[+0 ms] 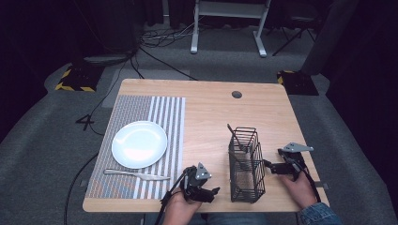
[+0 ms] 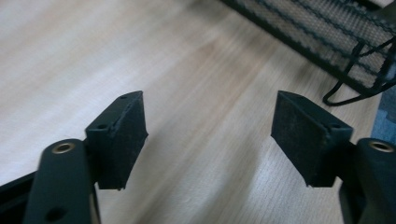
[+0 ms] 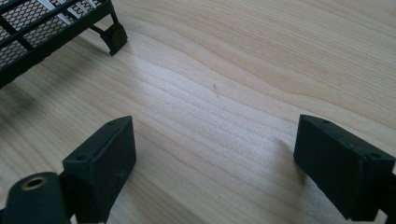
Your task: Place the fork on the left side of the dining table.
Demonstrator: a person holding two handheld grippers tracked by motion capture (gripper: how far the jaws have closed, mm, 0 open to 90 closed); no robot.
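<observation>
Both grippers, left gripper (image 1: 202, 183) and right gripper (image 1: 277, 165), flank the wire basket (image 1: 246, 165), jaws spread, nothing held. Basket holds a dark utensil (image 1: 234, 136). Left of it: placemat (image 1: 141, 145) with plate (image 1: 139, 144) and knife (image 1: 136, 175), likely a place setting underway.

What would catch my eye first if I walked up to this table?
Probably the round white plate on the striped grey placemat at the table's left, with a silver knife lying just in front of it. Right of centre stands a black wire mesh basket, flanked by the two hand-held grippers.
</observation>
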